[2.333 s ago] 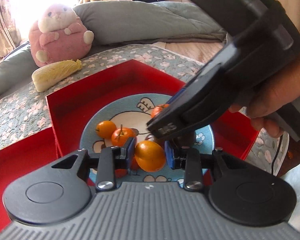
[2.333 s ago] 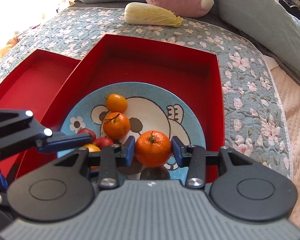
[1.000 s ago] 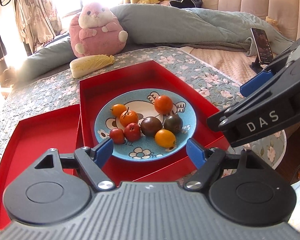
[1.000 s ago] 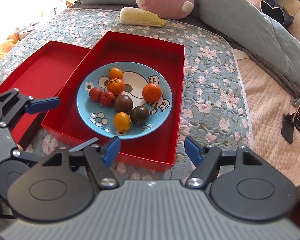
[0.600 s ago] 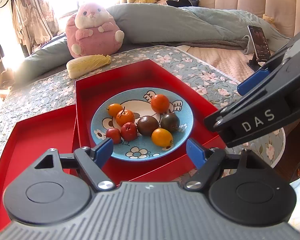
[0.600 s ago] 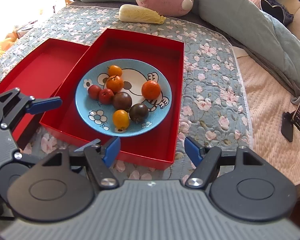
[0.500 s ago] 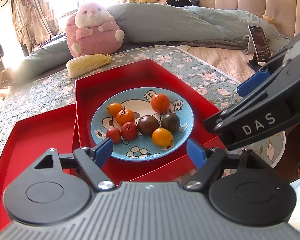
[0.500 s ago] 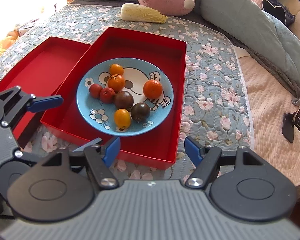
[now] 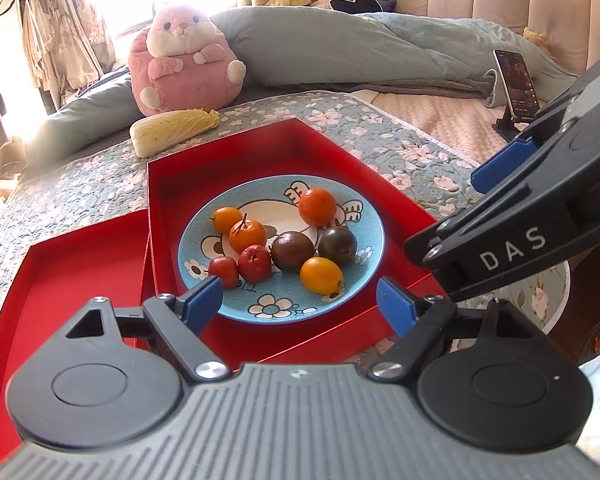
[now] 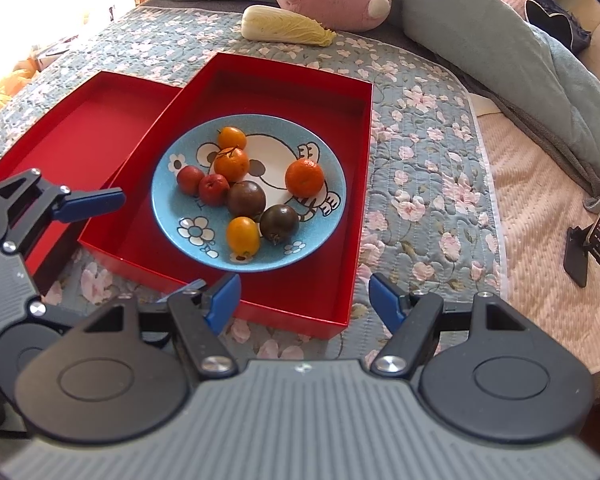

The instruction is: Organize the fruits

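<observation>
A floral quilted bedspread (image 9: 400, 160) is seen in the left wrist view, with a pink plush rabbit (image 9: 184, 62) and a plush napa cabbage (image 9: 172, 130) at its far side. A red box (image 9: 296, 148) is set on the quilt, and a blue cartoon plate (image 9: 364, 220) lies inside it. Seven fruits are gathered on the plate: a mandarin (image 9: 317, 207) apart at the back, two dark plums (image 9: 292, 251), two small red fruits (image 9: 254, 263) and orange ones. The left gripper (image 9: 300, 298) is held above the box's near edge, jaws spread wide and empty.

In the right wrist view, the same plate (image 10: 332, 208) is shown within the box (image 10: 364, 184), beside a second red tray (image 10: 80, 128). The right gripper (image 10: 304, 294) is held over the box's near wall, jaws wide apart, nothing gripped.
</observation>
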`<state>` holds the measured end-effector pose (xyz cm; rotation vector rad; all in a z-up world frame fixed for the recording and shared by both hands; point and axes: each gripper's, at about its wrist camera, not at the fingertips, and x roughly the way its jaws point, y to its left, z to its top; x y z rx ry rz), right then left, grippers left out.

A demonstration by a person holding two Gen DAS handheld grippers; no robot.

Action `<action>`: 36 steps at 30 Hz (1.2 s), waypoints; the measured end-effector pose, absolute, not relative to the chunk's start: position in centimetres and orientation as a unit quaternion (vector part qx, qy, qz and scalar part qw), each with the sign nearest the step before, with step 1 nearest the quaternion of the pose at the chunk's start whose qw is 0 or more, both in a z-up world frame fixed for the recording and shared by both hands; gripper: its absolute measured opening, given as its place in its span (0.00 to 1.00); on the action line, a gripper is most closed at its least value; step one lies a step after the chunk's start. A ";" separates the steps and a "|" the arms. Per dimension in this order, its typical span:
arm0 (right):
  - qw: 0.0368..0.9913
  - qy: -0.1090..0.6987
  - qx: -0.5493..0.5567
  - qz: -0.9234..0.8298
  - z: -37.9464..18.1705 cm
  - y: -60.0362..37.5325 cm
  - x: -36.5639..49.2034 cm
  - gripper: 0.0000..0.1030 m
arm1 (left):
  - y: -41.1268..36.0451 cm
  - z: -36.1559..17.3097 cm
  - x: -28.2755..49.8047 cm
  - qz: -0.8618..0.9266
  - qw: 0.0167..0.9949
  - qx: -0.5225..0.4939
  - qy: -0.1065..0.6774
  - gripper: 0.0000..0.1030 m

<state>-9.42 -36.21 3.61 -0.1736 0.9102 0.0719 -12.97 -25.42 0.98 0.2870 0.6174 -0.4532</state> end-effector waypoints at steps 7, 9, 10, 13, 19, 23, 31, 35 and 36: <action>0.894 0.439 -0.084 0.036 3.6 -36.3 -9.4 0.71 | -25.5 1.0 -13.0 -0.221 0.917 0.140 0.299 0.85; 0.894 0.439 -0.084 0.036 3.6 -36.2 -9.4 0.71 | -25.5 1.0 -13.0 -0.221 0.918 0.140 0.299 0.85; 0.894 0.439 -0.085 0.037 3.6 -36.2 -9.4 0.71 | -25.5 1.0 -13.0 -0.221 0.918 0.140 0.299 0.85; 0.893 0.440 -0.085 0.037 3.6 -36.1 -9.4 0.71 | -25.5 1.0 -13.0 -0.220 0.918 0.140 0.299 0.85; 0.893 0.440 -0.085 0.038 3.5 -36.1 -9.5 0.71 | -25.5 0.9 -13.0 -0.220 0.918 0.140 0.300 0.85; 0.893 0.440 -0.085 0.038 3.5 -36.1 -9.5 0.71 | -25.5 0.9 -13.0 -0.221 0.918 0.140 0.300 0.85; 0.893 0.441 -0.085 0.038 3.4 -36.1 -9.5 0.71 | -25.5 0.9 -12.9 -0.221 0.917 0.140 0.301 0.86; 0.893 0.440 -0.085 0.039 3.4 -36.1 -9.5 0.71 | -25.5 0.7 -12.9 -0.222 0.916 0.140 0.302 0.86; 0.893 0.441 -0.085 0.039 3.3 -36.1 -9.5 0.71 | -25.5 0.7 -12.9 -0.222 0.916 0.140 0.302 0.86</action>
